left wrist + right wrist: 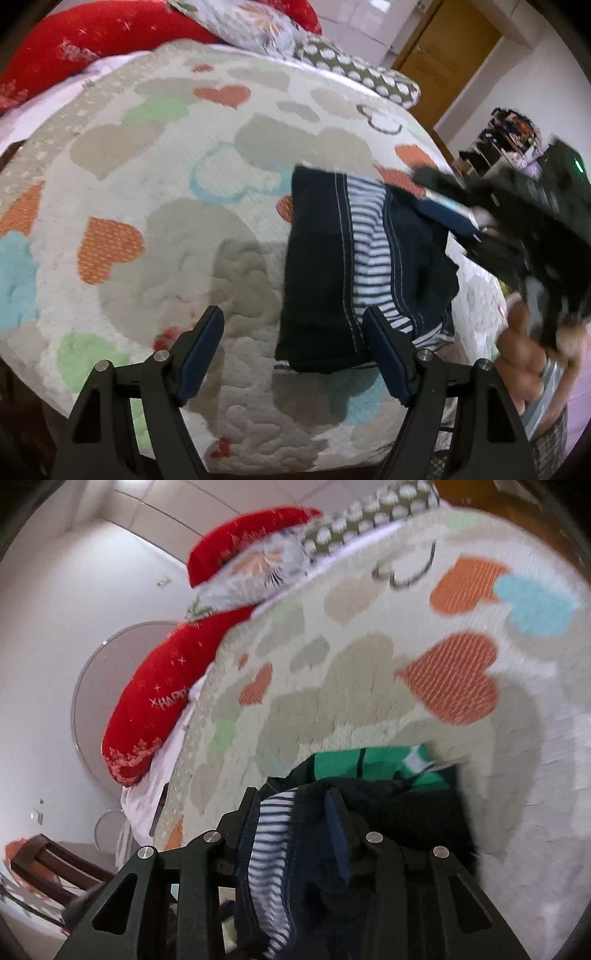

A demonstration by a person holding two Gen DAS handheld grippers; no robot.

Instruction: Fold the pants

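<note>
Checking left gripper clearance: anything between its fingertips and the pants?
Left wrist view: nothing. The left gripper is open and the pants already reach its right finger.

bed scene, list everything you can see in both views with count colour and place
pants: one, dark navy with striped lining, folded on the quilt, right part between the right gripper's fingers
quilt: one, white with coloured hearts, covering the bed
red pillows: two, far edge of the bed
floral pillow: one, pale, between the red ones
dotted pillow: one, olive with white dots, far corner
green item: one, beyond the pants, unclear
door: one, brown
chair: one, dark wood
left gripper: black, fingers apart, empty
right gripper: black, holding pants
</note>
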